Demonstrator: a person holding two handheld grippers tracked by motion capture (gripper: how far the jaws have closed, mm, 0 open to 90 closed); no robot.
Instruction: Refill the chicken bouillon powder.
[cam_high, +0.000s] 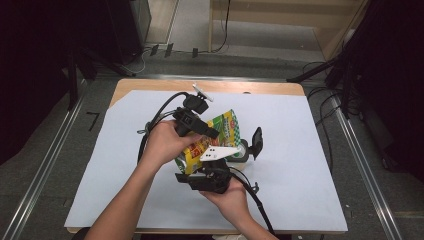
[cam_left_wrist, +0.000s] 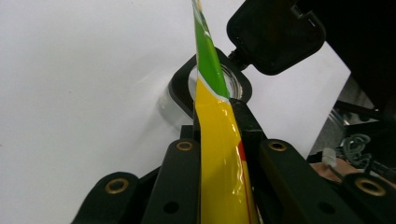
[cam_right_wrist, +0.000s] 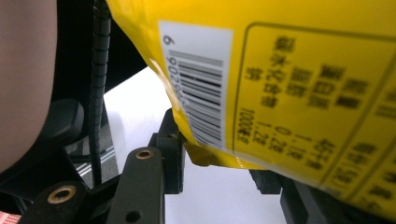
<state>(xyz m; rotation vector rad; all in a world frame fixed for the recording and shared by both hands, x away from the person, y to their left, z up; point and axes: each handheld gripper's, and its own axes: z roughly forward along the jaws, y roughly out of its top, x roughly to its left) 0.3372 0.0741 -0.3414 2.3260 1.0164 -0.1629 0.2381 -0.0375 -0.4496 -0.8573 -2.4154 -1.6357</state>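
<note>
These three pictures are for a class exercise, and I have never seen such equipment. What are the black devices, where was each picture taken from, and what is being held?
A person holds a hand-operated tool with two black jaws in each hand. The high view looks down on a table covered by a white sheet. There the left gripper and the right gripper meet at a yellow and green snack bag, lifted above the sheet. The other two pictures come from cameras riding on the tools. In the left gripper view, the jaws pinch the bag's thin edge; beyond it stands a clear jar with its black lid flipped open. In the right gripper view, the bag's barcode side lies between the jaws; whether they press it is unclear.
</note>
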